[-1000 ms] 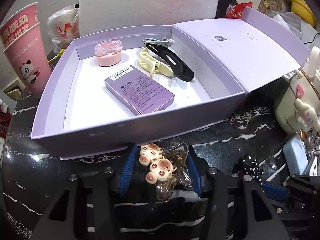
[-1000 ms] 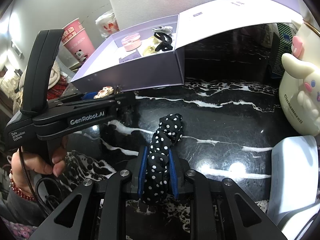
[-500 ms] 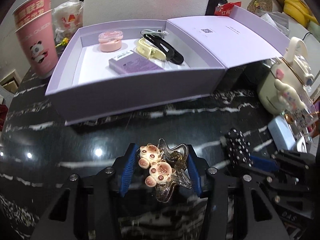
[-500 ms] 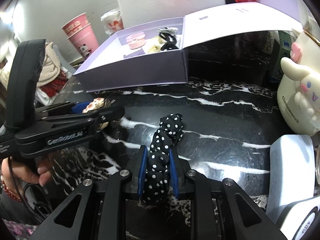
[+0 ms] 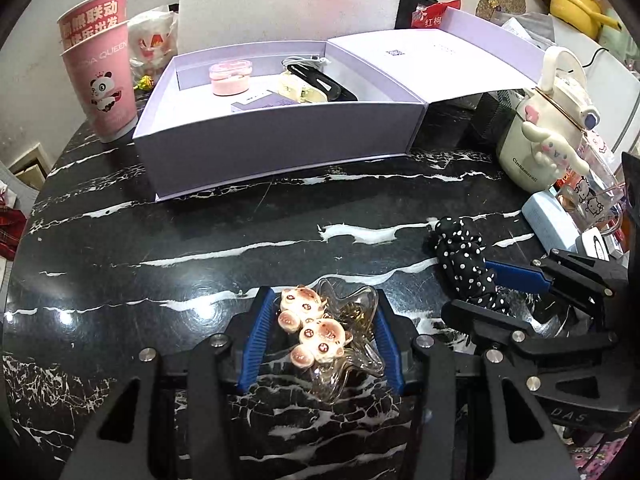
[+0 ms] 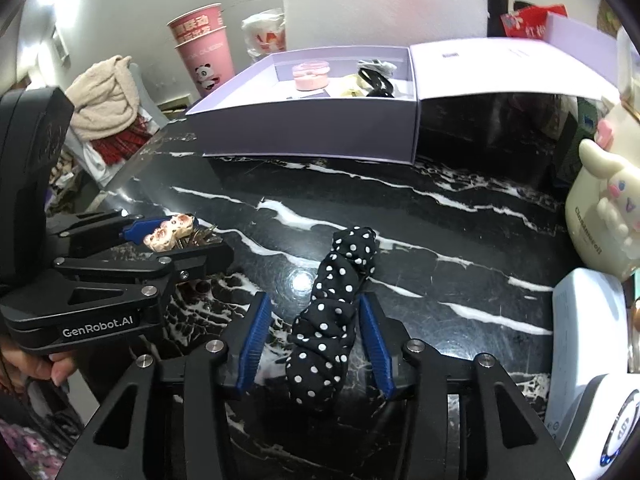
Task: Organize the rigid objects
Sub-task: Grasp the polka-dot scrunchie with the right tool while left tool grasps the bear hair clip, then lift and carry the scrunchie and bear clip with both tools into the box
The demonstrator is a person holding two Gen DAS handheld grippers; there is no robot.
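Left gripper (image 5: 320, 334) around bear clip (image 5: 316, 326) (lengthwise, forward)

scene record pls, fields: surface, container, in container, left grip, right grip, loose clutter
surface: black marble table
container: lilac box, lid open
in container: pink jar, purple carton, yellow and black hair clips
left grip: left gripper around bear hair claw
right grip: right gripper open, polka-dot scrunchie between fingers
loose clutter: pink cups, Cinnamoroll bottle
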